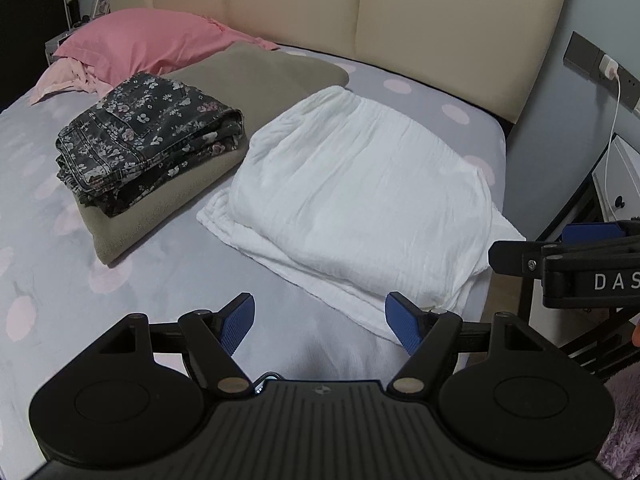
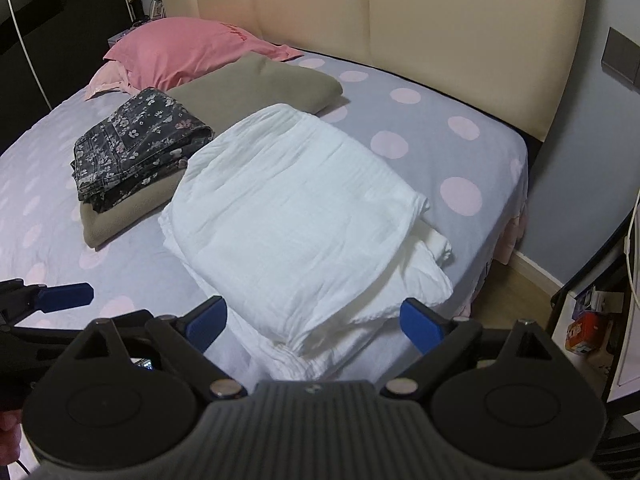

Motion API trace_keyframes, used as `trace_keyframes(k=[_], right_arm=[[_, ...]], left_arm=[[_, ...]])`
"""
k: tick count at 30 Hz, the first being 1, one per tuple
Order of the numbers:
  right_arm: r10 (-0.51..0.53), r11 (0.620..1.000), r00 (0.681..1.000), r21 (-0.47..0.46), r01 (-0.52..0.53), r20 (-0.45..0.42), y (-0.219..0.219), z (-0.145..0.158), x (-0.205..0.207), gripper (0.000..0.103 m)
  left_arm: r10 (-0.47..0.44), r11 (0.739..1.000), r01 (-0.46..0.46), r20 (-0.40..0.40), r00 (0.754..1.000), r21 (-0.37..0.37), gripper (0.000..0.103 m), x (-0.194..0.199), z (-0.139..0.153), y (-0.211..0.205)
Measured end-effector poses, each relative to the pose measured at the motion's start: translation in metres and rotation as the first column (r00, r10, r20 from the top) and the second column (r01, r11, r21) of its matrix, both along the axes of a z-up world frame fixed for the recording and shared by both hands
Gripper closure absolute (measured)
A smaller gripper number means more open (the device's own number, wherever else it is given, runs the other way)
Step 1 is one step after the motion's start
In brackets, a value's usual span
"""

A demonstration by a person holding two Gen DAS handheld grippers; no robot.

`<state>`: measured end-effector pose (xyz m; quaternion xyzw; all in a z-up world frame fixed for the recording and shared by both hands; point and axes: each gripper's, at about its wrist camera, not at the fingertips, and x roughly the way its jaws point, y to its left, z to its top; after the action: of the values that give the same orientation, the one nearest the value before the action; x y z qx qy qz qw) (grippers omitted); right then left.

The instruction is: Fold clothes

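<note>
A folded white garment point(image 1: 360, 192) point(image 2: 296, 216) lies on the bed near its right edge, with loose layers sticking out at its near and right sides. My left gripper point(image 1: 320, 324) hovers open over bare sheet just in front of the garment's near left corner, nothing between its blue pads. My right gripper point(image 2: 314, 322) is open wide, and the garment's near edge lies between its fingers without the pads pressing on it. Each gripper shows at the edge of the other's view: the right gripper point(image 1: 560, 264) and the left gripper point(image 2: 64, 296).
A folded dark floral garment point(image 1: 152, 136) rests on a folded olive one point(image 1: 256, 76) to the left. A pink pillow point(image 1: 140, 40) lies by the beige headboard point(image 1: 440, 12). The dotted grey sheet point(image 1: 80, 264) covers the bed. A white nightstand point(image 1: 620, 184) and charger cable stand at right.
</note>
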<state>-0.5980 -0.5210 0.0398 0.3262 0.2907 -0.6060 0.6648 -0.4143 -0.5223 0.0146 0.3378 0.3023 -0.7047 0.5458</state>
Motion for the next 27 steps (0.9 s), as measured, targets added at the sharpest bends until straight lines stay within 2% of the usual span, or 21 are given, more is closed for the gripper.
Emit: trace_keyframes(k=[13, 27], right_arm=[[0.000, 1.000, 1.000, 0.009, 0.000, -0.002, -0.001, -0.001, 0.002, 0.009], [-0.002, 1.000, 1.000, 0.023, 0.002, 0.011, -0.003, -0.004, -0.002, 0.009]], left_arm=[[0.010, 1.000, -0.010, 0.003, 1.000, 0.027, 0.032, -0.004, -0.005, -0.004], [0.002, 1.000, -0.002, 0.016, 1.000, 0.020, 0.034, -0.011, -0.007, -0.004]])
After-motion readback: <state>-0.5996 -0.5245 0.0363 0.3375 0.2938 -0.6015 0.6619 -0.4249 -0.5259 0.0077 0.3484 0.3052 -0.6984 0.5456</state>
